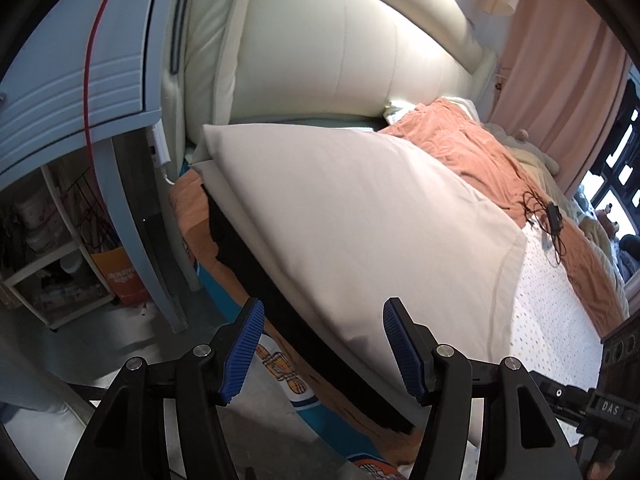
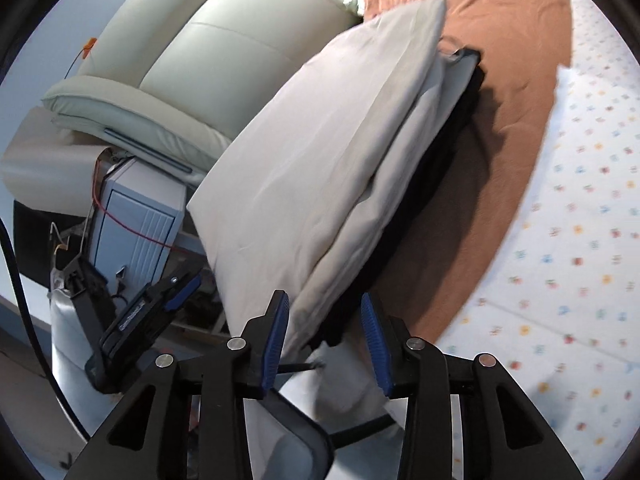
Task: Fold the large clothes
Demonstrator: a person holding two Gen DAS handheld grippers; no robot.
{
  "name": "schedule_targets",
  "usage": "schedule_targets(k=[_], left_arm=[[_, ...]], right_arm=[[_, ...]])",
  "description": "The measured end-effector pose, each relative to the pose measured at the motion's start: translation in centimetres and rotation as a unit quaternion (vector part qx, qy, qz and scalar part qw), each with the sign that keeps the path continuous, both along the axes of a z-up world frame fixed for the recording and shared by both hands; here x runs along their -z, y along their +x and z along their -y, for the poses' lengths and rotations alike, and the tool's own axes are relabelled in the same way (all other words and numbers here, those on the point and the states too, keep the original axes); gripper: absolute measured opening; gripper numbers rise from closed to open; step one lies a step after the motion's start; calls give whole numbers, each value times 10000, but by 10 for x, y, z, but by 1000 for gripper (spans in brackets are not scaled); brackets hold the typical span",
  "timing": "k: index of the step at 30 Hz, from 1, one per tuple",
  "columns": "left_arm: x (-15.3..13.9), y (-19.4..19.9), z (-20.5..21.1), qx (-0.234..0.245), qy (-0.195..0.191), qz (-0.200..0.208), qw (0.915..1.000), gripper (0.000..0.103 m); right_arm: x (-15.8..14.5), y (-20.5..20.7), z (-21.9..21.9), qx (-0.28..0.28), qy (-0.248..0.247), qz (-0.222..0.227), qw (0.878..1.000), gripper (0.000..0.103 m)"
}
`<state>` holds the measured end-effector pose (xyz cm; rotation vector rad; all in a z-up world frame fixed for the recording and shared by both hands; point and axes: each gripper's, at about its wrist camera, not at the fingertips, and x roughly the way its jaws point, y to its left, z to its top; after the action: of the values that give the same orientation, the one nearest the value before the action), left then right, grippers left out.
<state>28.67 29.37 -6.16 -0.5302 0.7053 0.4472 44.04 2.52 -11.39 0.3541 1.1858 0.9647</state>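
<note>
A folded cream cloth [image 1: 360, 208] [image 2: 320, 152] lies on the bed on top of a black garment [image 1: 304, 332] [image 2: 448, 152] whose edge sticks out beneath it. My left gripper [image 1: 324, 350] is open and hovers over the near edge of the stack, its blue pads touching nothing. My right gripper [image 2: 325, 340] is also open. The near corner of the cream cloth and the black garment shows in the gap between its pads, and neither pad presses on them.
An orange blanket [image 1: 472, 148] [image 2: 500, 40] and a dotted white sheet [image 1: 552, 320] [image 2: 580, 200] cover the bed. A padded cream headboard [image 1: 340, 40] rises behind. A blue nightstand [image 1: 80, 60] [image 2: 140, 220] stands beside the bed. A black cable with a small device [image 1: 554, 214] rests on the blanket.
</note>
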Motion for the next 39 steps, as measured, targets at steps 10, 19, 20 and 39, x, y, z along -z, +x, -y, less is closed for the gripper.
schedule_targets(k=[10, 19, 20, 39], left_arm=[[-47, -6, 78, 499, 445, 325, 9972, 94], [-92, -25, 152, 849, 893, 743, 9896, 103], [-97, -28, 160, 895, 946, 791, 9883, 103], [-150, -102, 278, 1723, 1368, 1433, 9649, 103]], right_arm=[[-51, -10, 99, 625, -192, 686, 9955, 66], [-107, -38, 195, 1267, -395, 1576, 9785, 103], [-112, -41, 202, 1308, -438, 1643, 9767, 103], [-174, -138, 335, 2169, -820, 2559, 9385, 103]])
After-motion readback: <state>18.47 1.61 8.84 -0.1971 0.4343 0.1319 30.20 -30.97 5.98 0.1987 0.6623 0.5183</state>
